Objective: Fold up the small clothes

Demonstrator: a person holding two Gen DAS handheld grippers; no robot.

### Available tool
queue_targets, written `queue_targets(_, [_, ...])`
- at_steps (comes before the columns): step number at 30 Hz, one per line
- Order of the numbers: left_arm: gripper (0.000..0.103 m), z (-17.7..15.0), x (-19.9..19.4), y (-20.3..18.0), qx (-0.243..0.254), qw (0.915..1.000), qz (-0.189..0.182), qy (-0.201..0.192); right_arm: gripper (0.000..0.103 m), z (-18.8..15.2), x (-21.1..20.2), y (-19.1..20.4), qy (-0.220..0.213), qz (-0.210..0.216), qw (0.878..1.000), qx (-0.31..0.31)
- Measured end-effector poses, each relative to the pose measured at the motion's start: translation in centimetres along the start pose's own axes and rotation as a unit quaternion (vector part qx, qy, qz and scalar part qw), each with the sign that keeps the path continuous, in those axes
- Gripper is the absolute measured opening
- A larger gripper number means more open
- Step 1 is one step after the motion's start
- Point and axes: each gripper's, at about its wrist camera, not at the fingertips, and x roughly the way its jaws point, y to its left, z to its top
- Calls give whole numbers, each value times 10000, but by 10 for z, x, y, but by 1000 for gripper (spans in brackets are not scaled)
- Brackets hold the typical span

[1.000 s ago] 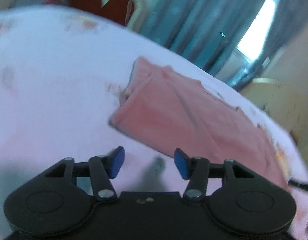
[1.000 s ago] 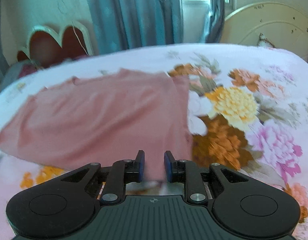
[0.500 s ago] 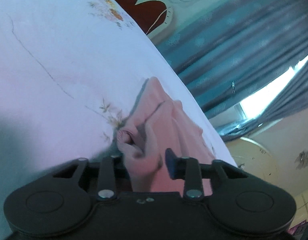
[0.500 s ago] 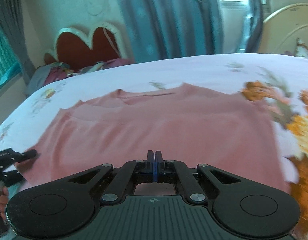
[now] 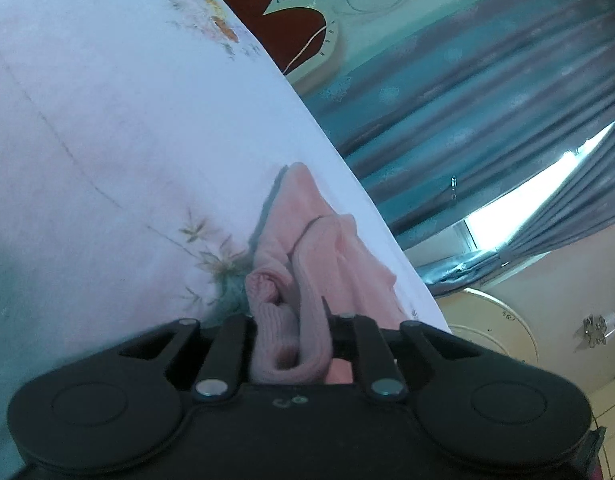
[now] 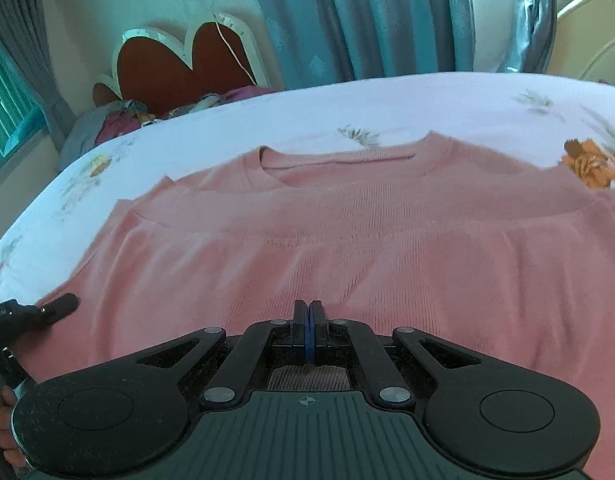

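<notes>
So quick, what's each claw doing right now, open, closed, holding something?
Left claw: closed on a bunched fold of the pink top.
Right claw: closed, pinching the pink top's near edge.

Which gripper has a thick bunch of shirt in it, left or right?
The left gripper: rolled pink shirt fills its gap. The right gripper pinches flat.

Left tool (image 5: 291,332): fingertips buried in bunched pink sweater (image 5: 307,248), pads not visible. Right tool (image 6: 306,330): whatever sits between the closed pads can't be made out. Sweater's lower hem hidden behind tool body, right side cut by frame edge. Person's hand (image 6: 1,424) cropped at left edge.
</notes>
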Motion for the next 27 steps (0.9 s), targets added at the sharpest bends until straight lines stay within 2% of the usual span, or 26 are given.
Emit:
queue_targets(2, [8,1,-2,-5,23,10000,-23,-5,0,1,0,1,29,-19,10000,-35])
queue_targets(7, [8,2,-18,-24,362,9987,-105,-342,0,3,0,1,87,-6,9999,-108])
queue_targets(11, [8,3,-12,-34,486,9983,297,-89,0,5,2,3,186,13,9994,-283])
queue_targets(14, [8,4,-21,-64,764,9969,-118,-165,0,9,0,-3,156,142,9996,-199])
queue_targets(17, [8,-3,-20,-109,1208,9910,-585,-15,0,14,-30,-31,-441,312,9981,311])
queue_targets(19, [8,-14,-11,-142,1432,9860,-833,181,0,16,-51,-55,-680,325,9954,583])
queue_targets(24, [8,-63,15,-220,1854,9709,-1347,692,0,16,-110,-134,-1094,59,9873,1149])
queue_targets(27, [8,-108,40,-263,2177,9568,-1499,1209,0,13,-147,-181,-1284,-119,9803,1498])
